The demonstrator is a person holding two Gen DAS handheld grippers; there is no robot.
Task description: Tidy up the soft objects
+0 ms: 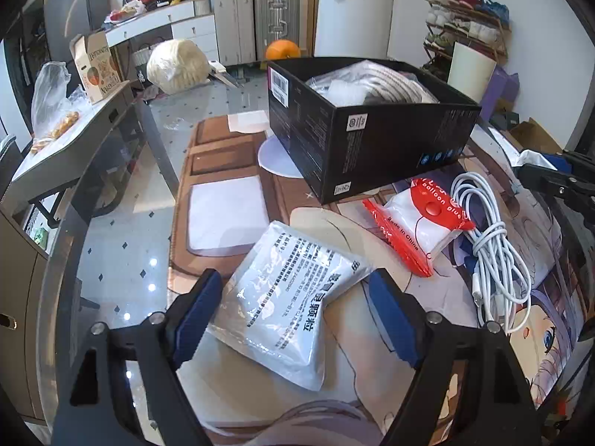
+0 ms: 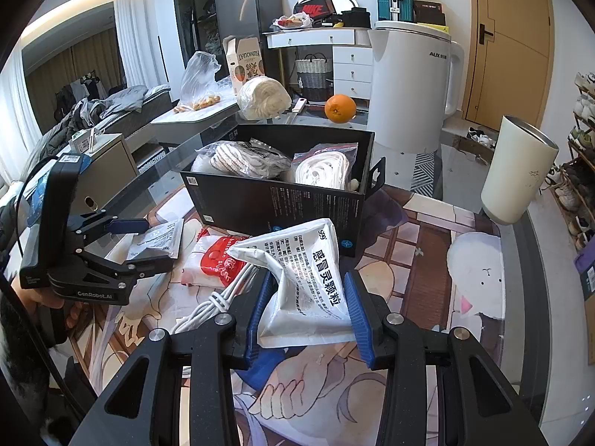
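Observation:
A white sachet packet [image 1: 293, 297] with black print lies flat on the picture mat between the blue pads of my left gripper [image 1: 293, 277], which stands open around it without pressing. The right wrist view shows that left gripper [image 2: 156, 243] at the left, straddling the same packet [image 2: 160, 239]. My right gripper [image 2: 308, 278] is shut on a second, crumpled white sachet packet [image 2: 308, 282], held up in front of the open black box [image 2: 279, 204]. The box [image 1: 372, 148] holds bagged white soft items [image 2: 323, 171].
A red and white balloon glue bag [image 1: 420, 223] and a coiled white cable [image 1: 494, 245] lie right of the packet. A white kettle [image 2: 409, 85], an orange [image 2: 340, 108] and a cream tumbler [image 2: 520, 171] stand behind and right of the box.

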